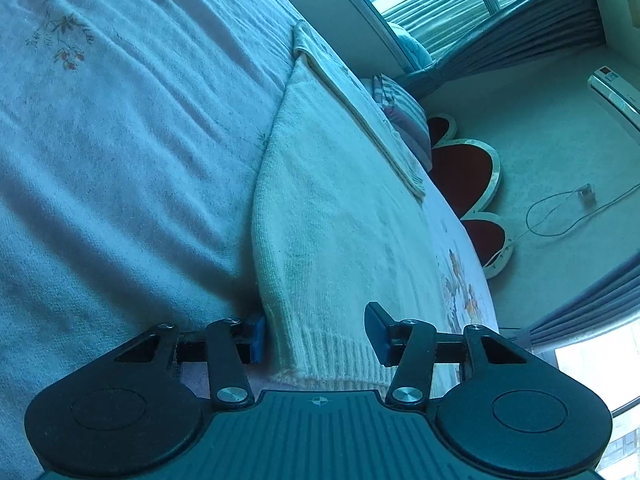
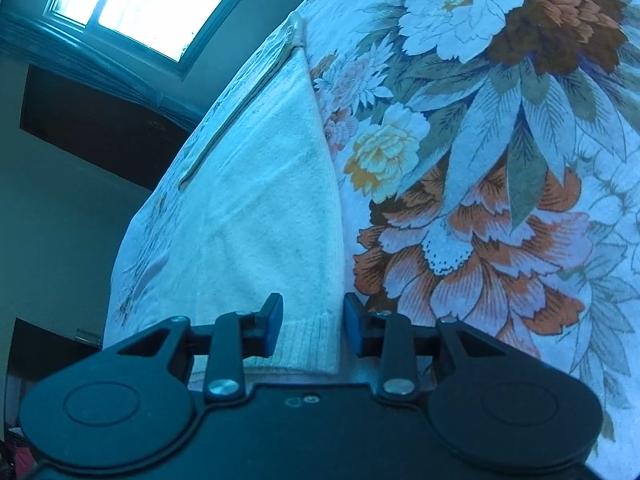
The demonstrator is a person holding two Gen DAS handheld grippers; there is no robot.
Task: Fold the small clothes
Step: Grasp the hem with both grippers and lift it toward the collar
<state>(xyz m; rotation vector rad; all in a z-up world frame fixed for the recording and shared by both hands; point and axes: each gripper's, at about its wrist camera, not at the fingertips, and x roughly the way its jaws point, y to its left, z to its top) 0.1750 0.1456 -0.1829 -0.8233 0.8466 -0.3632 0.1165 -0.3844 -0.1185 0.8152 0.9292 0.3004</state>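
Knitwear, a cream ribbed-hem garment, lies flat on the pale floral bedspread, running toward twelve o'clock in both wrist views. The left gripper straddles its hem, blue-padded fingers apart, pads not pressing. The right gripper likewise brackets the hem corner, fingers apart.

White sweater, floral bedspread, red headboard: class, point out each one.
white sweater (image 1: pixel 340 220), left wrist view, middle of knit body.
floral bedspread (image 2: pixel 500 220), right wrist view, orange flower print.
red headboard (image 1: pixel 464 172), left wrist view, red petal panel.
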